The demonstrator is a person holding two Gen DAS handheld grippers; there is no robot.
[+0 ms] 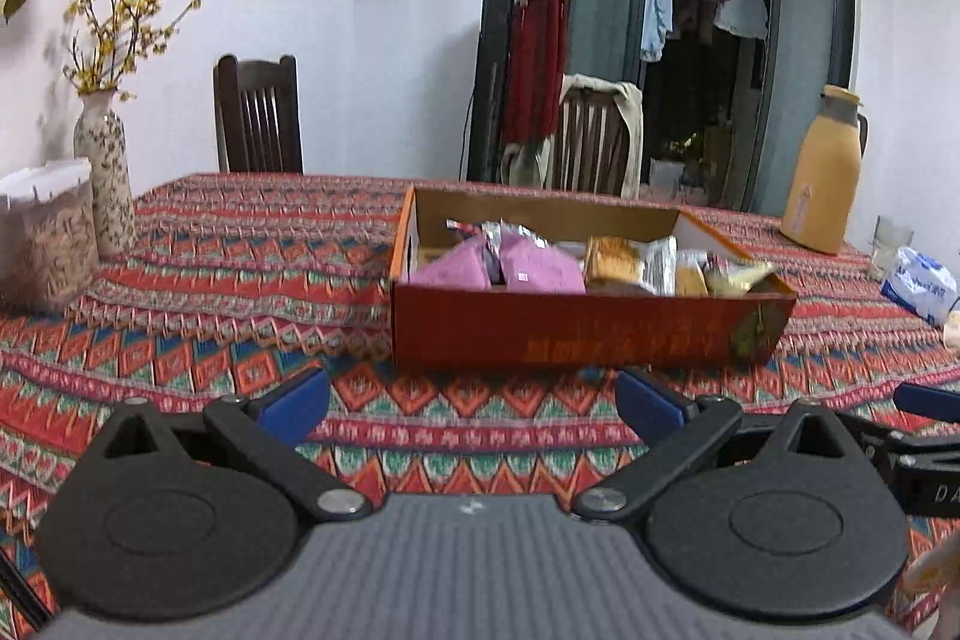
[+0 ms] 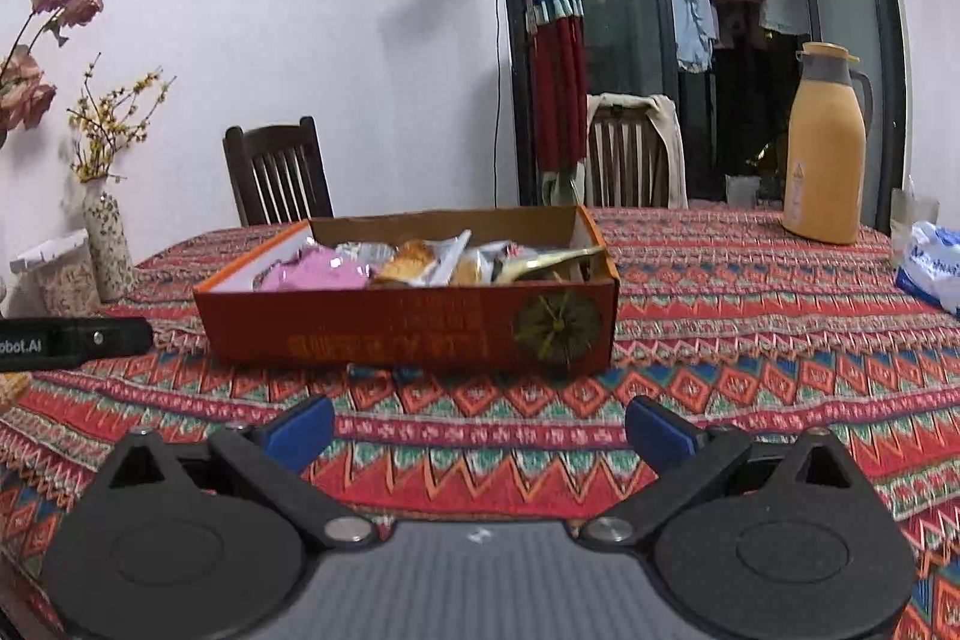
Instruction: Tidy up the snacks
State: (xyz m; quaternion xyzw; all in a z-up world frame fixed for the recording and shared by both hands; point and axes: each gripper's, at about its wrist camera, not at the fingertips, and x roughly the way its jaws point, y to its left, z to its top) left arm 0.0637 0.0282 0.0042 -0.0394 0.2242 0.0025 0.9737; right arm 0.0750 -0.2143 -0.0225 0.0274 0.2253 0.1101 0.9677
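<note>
Both the left tongs (image 1: 471, 403) and the right tongs (image 2: 480, 430) hang wide apart over the near edge of the surface (image 2: 750, 340), holding and touching nothing. Just beyond, toward the middle, the cardboard box (image 2: 408, 322) holds the snack packets (image 1: 540, 262), so the sorting looks largely done.

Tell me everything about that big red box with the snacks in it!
The red box is a shallow, open-topped cardboard box, red-orange outside with gold writing and a round gold emblem on its front, plain brown inside. It sits flat on the patterned tablecloth, a little way in front of both open grippers, touching neither. Inside lie wrapped snacks: pink packets at one end, silvery and golden-brown ones in the middle, a gold wrapper at the other end.
</note>
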